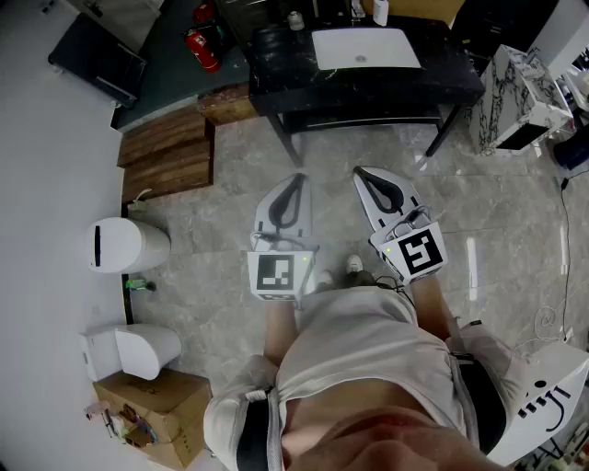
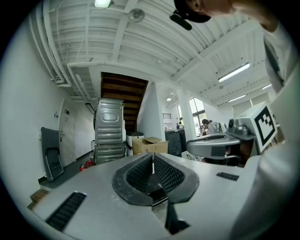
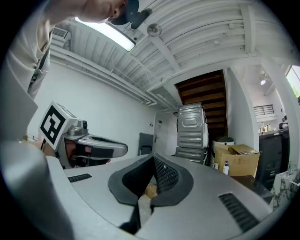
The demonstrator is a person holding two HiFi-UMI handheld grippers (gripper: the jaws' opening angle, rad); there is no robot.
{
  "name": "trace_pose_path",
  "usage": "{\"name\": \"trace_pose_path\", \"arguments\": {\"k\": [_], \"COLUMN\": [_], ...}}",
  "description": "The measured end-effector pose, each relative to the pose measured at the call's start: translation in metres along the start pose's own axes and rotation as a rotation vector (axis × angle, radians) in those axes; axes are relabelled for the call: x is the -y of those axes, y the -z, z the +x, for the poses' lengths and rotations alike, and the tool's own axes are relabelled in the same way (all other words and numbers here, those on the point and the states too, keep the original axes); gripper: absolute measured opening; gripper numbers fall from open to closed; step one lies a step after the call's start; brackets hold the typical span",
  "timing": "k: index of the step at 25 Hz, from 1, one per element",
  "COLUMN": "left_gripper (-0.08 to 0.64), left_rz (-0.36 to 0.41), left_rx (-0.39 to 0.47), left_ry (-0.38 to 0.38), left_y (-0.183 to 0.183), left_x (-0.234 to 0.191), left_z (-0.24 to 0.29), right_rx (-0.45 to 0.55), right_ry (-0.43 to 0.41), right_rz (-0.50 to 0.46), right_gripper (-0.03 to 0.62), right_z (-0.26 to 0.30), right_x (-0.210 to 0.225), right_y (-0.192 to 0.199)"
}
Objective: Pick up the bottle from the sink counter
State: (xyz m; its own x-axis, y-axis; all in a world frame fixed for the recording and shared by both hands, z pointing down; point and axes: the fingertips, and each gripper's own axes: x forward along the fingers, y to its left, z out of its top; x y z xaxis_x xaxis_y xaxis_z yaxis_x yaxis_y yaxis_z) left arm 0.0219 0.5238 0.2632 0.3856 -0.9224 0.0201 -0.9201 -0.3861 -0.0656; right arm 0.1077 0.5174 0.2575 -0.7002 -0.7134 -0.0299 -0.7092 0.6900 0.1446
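A white bottle (image 1: 380,11) stands at the back of the black sink counter (image 1: 456,69), behind the white basin (image 1: 363,48). The counter lies well ahead of me, across a stretch of marble floor. My left gripper (image 1: 296,178) and right gripper (image 1: 361,171) are held side by side in front of my body, pointing toward the counter and far short of it. In the left gripper view the left gripper (image 2: 153,157) has its jaws closed together with nothing between them. The right gripper (image 3: 153,159) looks the same in its own view, jaws meeting at the tip and empty.
Wooden steps (image 1: 166,152) and red fire extinguishers (image 1: 204,46) lie at the left of the counter. Two white bins (image 1: 129,244) and a cardboard box (image 1: 152,414) stand along the left wall. A marble-patterned cabinet (image 1: 515,97) stands at the right. A stacked washer unit (image 2: 108,129) shows ahead.
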Motion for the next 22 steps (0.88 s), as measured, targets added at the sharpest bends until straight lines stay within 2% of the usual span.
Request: {"name": "trace_pose_path", "arguments": {"k": [7,13,22], "left_gripper": [0.009,0.009,0.009], "left_rz": [-0.006,-0.024,-0.032], "left_rx": [-0.001,-0.011,-0.007], "left_ry": [-0.027,-0.056,-0.058], "left_y": [-0.002,0.001,0.004], "left_x": [0.004,-0.007,-0.023], "left_z": [0.034,0.050,0.073], "right_rx": [-0.009,-0.011,-0.013], "right_ry": [0.024,-0.013,-0.034], "right_rz": [0.029,0.022,0.014], "right_gripper": [-0.009,-0.009,-0.008], "right_z": [0.014,0.030,0.054], "right_x": [0.041,0.047,0.057], "right_y": [0.011,0.015,0.020]}}
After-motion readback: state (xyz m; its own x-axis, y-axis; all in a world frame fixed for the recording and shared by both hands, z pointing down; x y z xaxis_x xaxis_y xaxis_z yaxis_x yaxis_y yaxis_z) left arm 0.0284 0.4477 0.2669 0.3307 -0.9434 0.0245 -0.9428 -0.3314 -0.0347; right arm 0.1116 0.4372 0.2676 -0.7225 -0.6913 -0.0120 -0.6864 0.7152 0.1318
